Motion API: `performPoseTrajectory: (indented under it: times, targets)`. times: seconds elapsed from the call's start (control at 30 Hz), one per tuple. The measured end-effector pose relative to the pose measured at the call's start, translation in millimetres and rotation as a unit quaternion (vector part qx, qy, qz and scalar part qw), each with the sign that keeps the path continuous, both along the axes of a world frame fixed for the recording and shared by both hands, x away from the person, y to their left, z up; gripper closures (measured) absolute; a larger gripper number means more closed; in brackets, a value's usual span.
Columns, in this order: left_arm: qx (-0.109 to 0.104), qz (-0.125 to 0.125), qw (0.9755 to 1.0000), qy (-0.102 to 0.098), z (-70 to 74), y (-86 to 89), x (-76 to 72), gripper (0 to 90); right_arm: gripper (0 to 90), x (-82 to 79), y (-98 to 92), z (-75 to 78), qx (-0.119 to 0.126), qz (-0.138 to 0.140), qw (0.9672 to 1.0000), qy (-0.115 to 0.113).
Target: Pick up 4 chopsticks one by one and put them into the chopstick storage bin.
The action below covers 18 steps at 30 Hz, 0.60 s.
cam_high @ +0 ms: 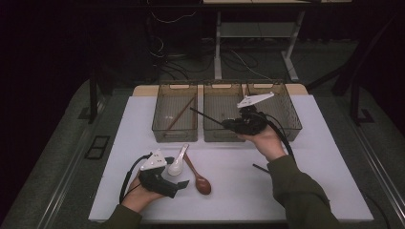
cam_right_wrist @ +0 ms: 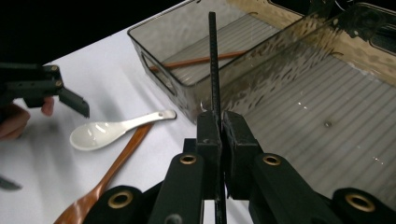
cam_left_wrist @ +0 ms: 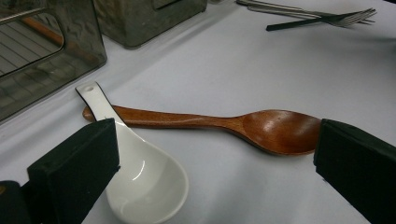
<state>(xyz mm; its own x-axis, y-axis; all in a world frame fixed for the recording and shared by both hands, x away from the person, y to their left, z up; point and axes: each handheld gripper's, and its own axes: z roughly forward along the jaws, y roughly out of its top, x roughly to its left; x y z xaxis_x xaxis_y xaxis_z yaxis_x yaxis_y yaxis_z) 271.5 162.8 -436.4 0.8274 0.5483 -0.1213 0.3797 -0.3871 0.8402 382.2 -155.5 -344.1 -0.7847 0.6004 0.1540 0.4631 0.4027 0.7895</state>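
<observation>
I am sorting eating things into three see-through bins at the far side of the white tabletop (cam_high: 305, 157).

My right tool (cam_high: 237, 125) is pinching a thin black chopstick (cam_right_wrist: 214, 65). The two black jaws are pressed tight on it, near its lower part. I hold it up over the middle bin (cam_high: 224, 112). The stick is long and straight. In the high view it points from my hand away to the left and a little toward the far side, with its tip near the wall between the middle bin and the left bin (cam_high: 175, 112). In the right gripper view it runs straight away from the jaws.

One brown chopstick (cam_high: 180, 113) already lies in the left bin, on a slant. I think that one is done. The black stick is not dropped in yet, so that step is only half done. I cannot tell which bin it should go in.

My left tool (cam_high: 177, 186) is spread wide and holds nothing. It sits low by the near edge of the tabletop. Between its jaws I see a white spoon (cam_left_wrist: 140, 172) and a brown wooden spoon (cam_left_wrist: 224, 125). The two spoons touch and cross near their handles. They still wait on the tabletop.

Farther off, a fork (cam_left_wrist: 327, 18) and other thin pieces lie on the tabletop too. So I think a lot is left to sort.
</observation>
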Motion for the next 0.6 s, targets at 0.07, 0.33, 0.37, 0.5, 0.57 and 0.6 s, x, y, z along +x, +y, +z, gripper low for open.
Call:
performPoseTrajectory:
  times: [0.07, 0.33, 0.37, 0.5, 0.57, 0.6]
  targets:
    - [0.0, -0.001, 1.0, 0.0, 0.3, -0.1, -0.3, 0.0, 85.1, 4.4, 6.7, 1.0, -0.003, -0.001, 1.0, 0.0]
    - [0.001, -0.003, 1.0, -0.001, 0.0, -2.5, -1.3, 0.0, 85.1, 24.0, 31.6, 3.6, -0.009, -0.013, 0.9999, 0.001]
    - [0.003, -0.005, 1.0, -0.002, 0.2, -2.2, -1.2, 0.0, 85.1, 26.5, 34.8, 3.6, -0.011, -0.014, 0.9998, 0.003]
    - [0.001, -0.006, 1.0, -0.001, 0.2, -2.6, -1.5, 0.0, 85.1, 36.6, 48.3, 2.9, -0.017, -0.018, 0.9997, 0.007]
    - [0.0, -0.006, 1.0, -0.001, 0.5, -2.4, -1.6, 0.0, 85.1, 41.5, 55.1, 2.4, -0.018, -0.021, 0.9996, 0.009]
    - [0.0, -0.006, 1.0, -0.001, 0.8, -2.2, -1.6, 0.0, 85.1, 44.0, 58.7, 2.0, -0.02, -0.021, 0.9995, 0.011]
